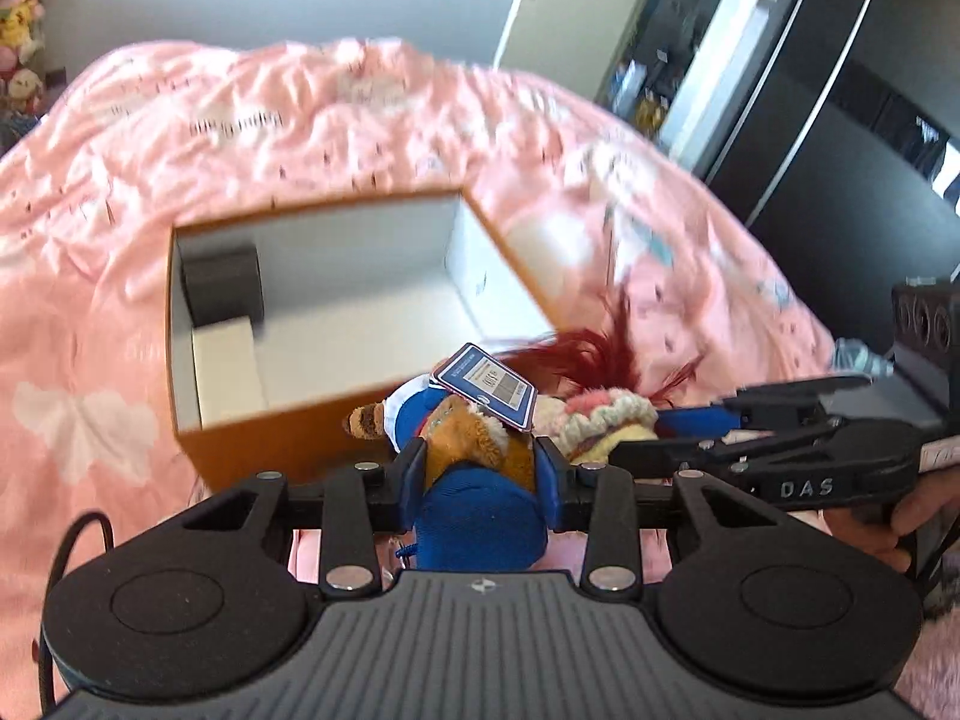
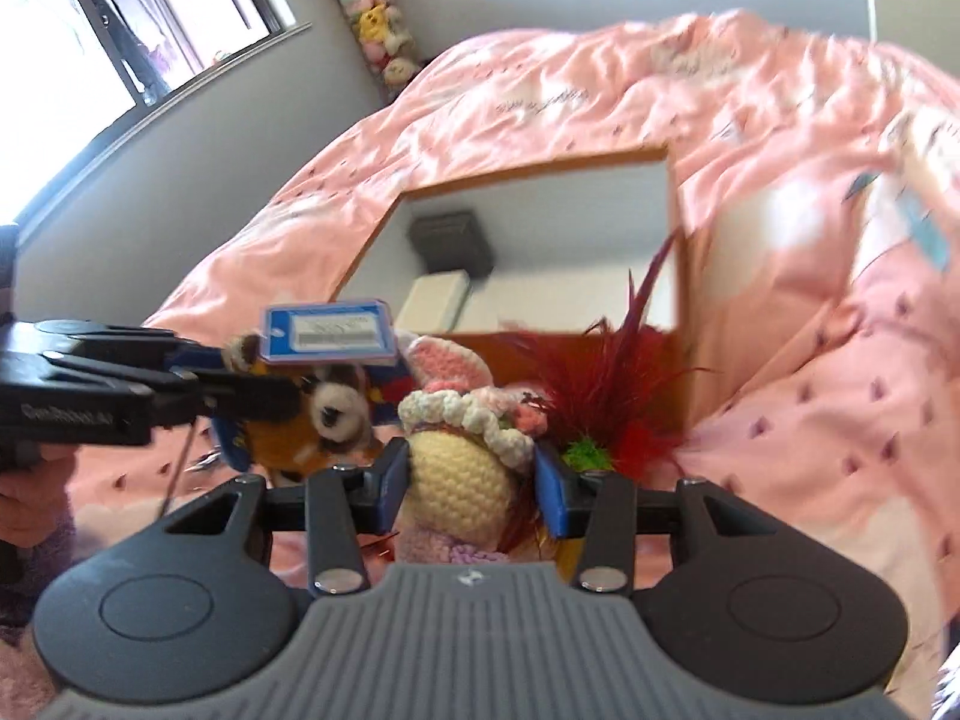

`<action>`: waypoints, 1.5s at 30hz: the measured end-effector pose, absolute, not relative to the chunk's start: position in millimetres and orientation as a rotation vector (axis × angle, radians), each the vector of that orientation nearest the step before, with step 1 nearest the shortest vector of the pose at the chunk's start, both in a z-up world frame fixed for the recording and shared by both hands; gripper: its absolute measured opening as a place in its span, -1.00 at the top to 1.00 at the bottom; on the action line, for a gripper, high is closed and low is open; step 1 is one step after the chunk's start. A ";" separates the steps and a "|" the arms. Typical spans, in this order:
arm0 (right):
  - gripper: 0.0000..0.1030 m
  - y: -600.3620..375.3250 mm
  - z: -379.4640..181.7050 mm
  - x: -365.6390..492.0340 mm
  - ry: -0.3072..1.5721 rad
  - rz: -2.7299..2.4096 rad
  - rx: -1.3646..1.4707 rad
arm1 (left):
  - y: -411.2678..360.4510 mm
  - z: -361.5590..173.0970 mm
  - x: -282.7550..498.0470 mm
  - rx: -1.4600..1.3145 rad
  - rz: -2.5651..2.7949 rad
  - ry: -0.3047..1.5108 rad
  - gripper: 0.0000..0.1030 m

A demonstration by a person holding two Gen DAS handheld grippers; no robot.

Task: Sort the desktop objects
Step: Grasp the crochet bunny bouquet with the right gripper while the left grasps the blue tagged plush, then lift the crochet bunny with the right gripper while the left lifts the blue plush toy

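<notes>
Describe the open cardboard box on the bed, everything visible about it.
The cardboard box is rectangular, lidless, orange-brown outside and white inside. It sits on the rumpled pink bedspread, beyond both grippers and the toys they hold. Inside, in one corner, stands a dark grey block, with a flat white box lying beside it; the rest of the floor is bare.

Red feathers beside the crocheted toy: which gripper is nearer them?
Right. The right gripper, clamping the crocheted bunny, has the red feathers right beside one of its fingers. The left gripper, holding the brown plush, sits beyond the bunny.

A pink bedspread (image 1: 300,138), a window (image 2: 120,18) and stacked plush toys (image 2: 375,18).
</notes>
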State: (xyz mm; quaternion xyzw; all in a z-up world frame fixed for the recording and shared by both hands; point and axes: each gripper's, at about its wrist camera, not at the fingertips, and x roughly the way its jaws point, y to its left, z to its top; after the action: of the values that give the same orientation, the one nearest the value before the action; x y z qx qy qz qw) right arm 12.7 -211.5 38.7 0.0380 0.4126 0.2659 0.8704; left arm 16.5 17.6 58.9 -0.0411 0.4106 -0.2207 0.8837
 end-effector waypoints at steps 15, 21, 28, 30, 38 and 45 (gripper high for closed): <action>0.00 -218.7 -10.3 34.9 1.067 0.533 0.089 | -10.6 10.6 22.5 -0.068 -0.467 0.813 0.17; -0.13 -223.3 1.8 25.4 1.073 0.577 0.160 | -3.9 -11.4 24.9 -0.097 -0.439 0.884 0.13; -0.15 -204.4 -0.3 25.0 1.068 0.517 0.072 | -8.5 -34.6 32.7 -0.066 -0.433 0.999 0.04; -0.15 -208.1 4.4 23.0 1.049 0.516 0.068 | -11.3 -43.1 36.3 -0.062 -0.429 1.040 0.04; -0.11 -207.6 15.9 20.0 1.021 0.541 0.061 | -21.0 -59.3 45.6 -0.049 -0.388 1.097 -0.10; 0.01 -202.9 16.9 16.9 1.031 0.573 0.076 | -17.3 -63.9 47.7 -0.083 -0.380 1.107 0.06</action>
State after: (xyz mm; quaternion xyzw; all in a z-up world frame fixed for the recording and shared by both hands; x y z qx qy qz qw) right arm 16.9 -202.9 16.9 0.0357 0.4860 0.2699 0.8305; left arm 47.7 -17.3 -63.9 -0.0390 0.5225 -0.1791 0.8327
